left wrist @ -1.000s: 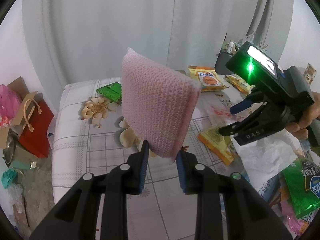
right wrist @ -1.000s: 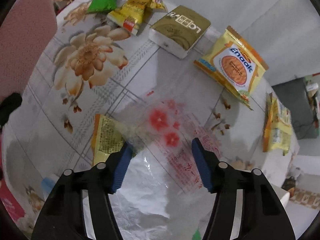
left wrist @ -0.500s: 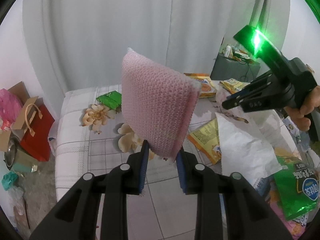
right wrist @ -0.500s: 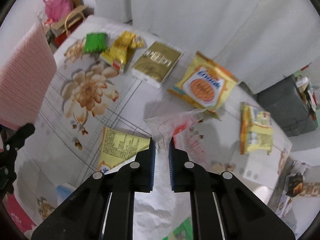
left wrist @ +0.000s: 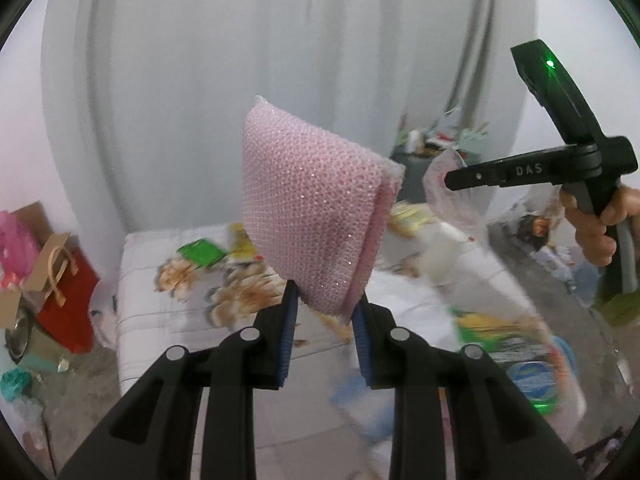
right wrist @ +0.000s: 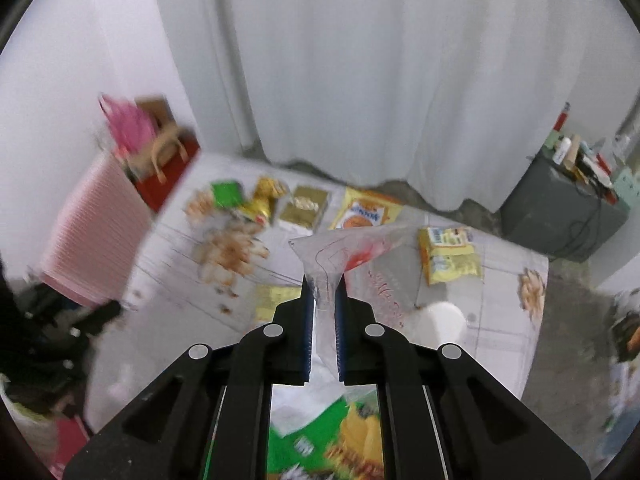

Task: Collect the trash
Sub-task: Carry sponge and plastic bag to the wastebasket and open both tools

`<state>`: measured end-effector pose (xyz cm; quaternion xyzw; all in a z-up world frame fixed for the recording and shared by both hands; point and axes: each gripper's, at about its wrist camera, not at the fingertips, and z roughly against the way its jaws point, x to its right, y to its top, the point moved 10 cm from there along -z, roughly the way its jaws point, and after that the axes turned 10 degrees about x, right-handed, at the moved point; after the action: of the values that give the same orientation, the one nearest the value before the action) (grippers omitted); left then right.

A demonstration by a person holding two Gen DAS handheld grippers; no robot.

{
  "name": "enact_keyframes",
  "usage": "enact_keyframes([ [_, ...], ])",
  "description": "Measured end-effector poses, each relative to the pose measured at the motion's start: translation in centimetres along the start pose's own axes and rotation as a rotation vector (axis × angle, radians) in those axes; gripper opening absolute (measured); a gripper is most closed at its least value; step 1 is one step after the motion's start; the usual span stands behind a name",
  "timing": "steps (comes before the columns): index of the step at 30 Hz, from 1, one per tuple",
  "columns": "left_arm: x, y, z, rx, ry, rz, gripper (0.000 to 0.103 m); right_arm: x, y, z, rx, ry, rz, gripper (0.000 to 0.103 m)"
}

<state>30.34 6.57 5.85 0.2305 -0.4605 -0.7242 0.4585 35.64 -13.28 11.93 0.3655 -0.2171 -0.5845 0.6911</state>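
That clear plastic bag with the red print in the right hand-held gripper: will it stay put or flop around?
The clear plastic bag is probably floppy and very light: its thin film fans out above the shut right hand-held gripper and hangs below it. It may slip, being smooth film.

"das" in pale letters on the right claw (left wrist: 448, 180)'s black arm
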Motion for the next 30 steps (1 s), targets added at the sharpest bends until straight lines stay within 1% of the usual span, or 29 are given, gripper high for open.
enact_keyframes([
  [1,0.9,0.2,0.6,0.006,-0.017,-0.004,0.025,0.5,-0.3,2.4,0.040,0.010,-0.030,0.008],
  [4,4.9,1.0,2.5,0.023,-0.104,-0.027,0.025,2.2,-1.8,7.4,0.113,0.027,-0.099,0.008],
  [6,8.2,1.3,3.5,0.024,-0.174,-0.039,0.025,4.2,-3.9,11.6,0.165,0.016,-0.157,0.008],
  [7,9.8,1.3,3.9,0.020,-0.209,-0.044,0.025,5.1,-4.8,12.9,0.180,0.007,-0.178,0.008],
  [8,12.3,1.3,4.3,0.015,-0.259,-0.057,0.025,6.6,-6.5,15.2,0.203,-0.013,-0.213,0.008],
  [10,16.0,1.0,4.8,0.007,-0.327,-0.087,0.025,8.9,-9.2,18.3,0.235,-0.047,-0.260,0.008],
  [11,18.8,0.6,5.0,-0.002,-0.377,-0.111,0.025,10.6,-11.3,20.4,0.253,-0.086,-0.295,0.008],
  [12,20.7,0.4,5.2,-0.010,-0.411,-0.125,0.025,11.9,-13.0,21.8,0.263,-0.116,-0.324,0.008],
  [14,26.2,-0.6,5.1,-0.047,-0.511,-0.162,0.025,15.1,-17.3,24.7,0.275,-0.178,-0.410,0.008],
  [15,28.2,-1.2,5.0,-0.065,-0.544,-0.175,0.025,16.7,-19.4,25.8,0.274,-0.207,-0.454,0.008],
  [16,31.1,-2.0,4.8,-0.096,-0.588,-0.195,0.025,18.2,-21.5,26.9,0.269,-0.239,-0.503,0.008],
  [17,33.2,-2.7,4.6,-0.120,-0.617,-0.211,0.025,20.1,-24.4,28.2,0.261,-0.275,-0.564,0.008],
  [20,42.2,-5.9,3.9,-0.235,-0.734,-0.296,0.025,24.1,-31.2,31.0,0.263,-0.347,-0.722,0.008],
  [22,47.3,-7.9,3.4,-0.294,-0.779,-0.361,0.025,26.8,-36.0,32.6,0.270,-0.401,-0.834,0.008],
  [23,49.3,-8.7,3.2,-0.314,-0.791,-0.389,0.025,27.7,-37.8,33.0,0.273,-0.418,-0.877,0.008],
  [24,52.3,-10.2,2.8,-0.345,-0.805,-0.440,0.026,28.6,-39.5,33.3,0.277,-0.426,-0.923,0.008],
  [26,56.8,-12.7,1.7,-0.376,-0.810,-0.532,0.026,30.7,-43.0,33.2,0.284,-0.427,-1.026,0.008],
  [28,60.6,-15.1,1.1,-0.396,-0.809,-0.607,0.026,32.5,-45.9,32.9,0.278,-0.448,-1.095,0.008],
  [30,63.8,-18.3,-0.3,-0.423,-0.806,-0.693,0.026,34.3,-49.1,31.8,0.267,-0.440,-1.188,0.008],
])
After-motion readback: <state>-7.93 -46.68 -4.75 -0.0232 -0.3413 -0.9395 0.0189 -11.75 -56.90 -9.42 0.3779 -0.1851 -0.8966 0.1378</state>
